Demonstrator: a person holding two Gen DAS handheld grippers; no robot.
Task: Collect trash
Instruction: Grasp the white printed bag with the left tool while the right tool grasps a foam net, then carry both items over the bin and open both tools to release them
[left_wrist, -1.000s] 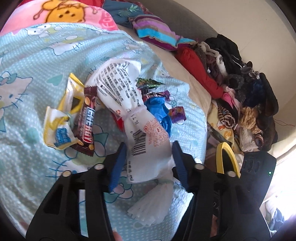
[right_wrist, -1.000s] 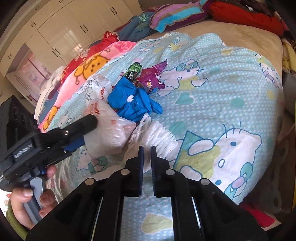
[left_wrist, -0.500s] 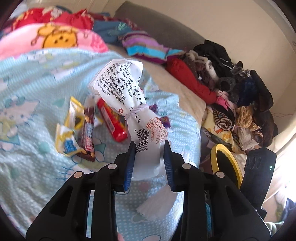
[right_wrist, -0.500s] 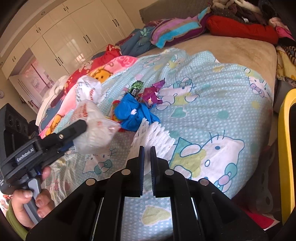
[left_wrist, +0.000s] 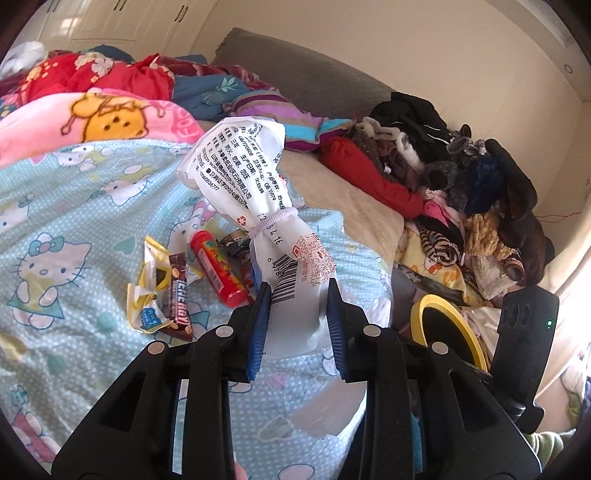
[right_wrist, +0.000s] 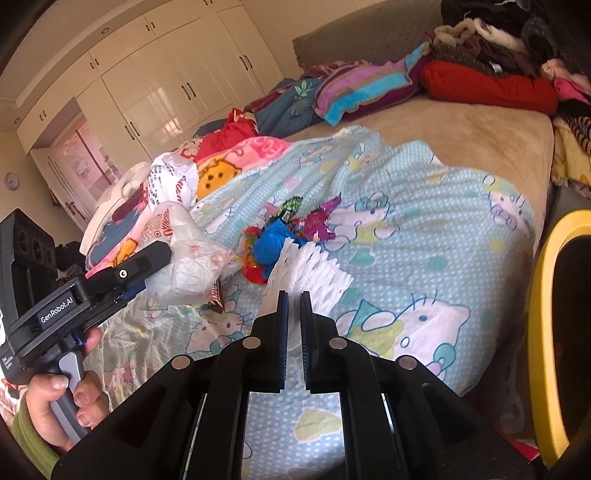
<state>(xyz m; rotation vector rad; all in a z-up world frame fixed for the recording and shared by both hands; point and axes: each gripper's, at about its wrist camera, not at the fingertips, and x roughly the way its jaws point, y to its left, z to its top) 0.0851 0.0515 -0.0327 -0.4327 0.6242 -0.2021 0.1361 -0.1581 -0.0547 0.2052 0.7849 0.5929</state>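
My left gripper (left_wrist: 297, 325) is shut on a white printed plastic bag (left_wrist: 258, 192) tied with a band, held up above the bed; the bag also shows in the right wrist view (right_wrist: 181, 254). My right gripper (right_wrist: 292, 314) is shut on a white foam net sleeve (right_wrist: 310, 273), lifted off the quilt. On the light blue cartoon quilt (left_wrist: 74, 221) lie a red tube (left_wrist: 218, 269), a brown candy bar wrapper (left_wrist: 179, 295), a yellow wrapper (left_wrist: 147, 291), a blue crumpled wrapper (right_wrist: 275, 240) and purple and green foil wrappers (right_wrist: 317, 218).
A yellow-rimmed bin (right_wrist: 550, 332) stands by the bed's right side, also in the left wrist view (left_wrist: 447, 332). A pile of clothes (left_wrist: 461, 177) lies on the far right. Blankets (left_wrist: 92, 110) and white wardrobes (right_wrist: 166, 92) sit beyond.
My left gripper closed on the white bag and lifted it off the quilt, uncovering the red tube. My right gripper rose with the foam sleeve, and the yellow bin came into view.
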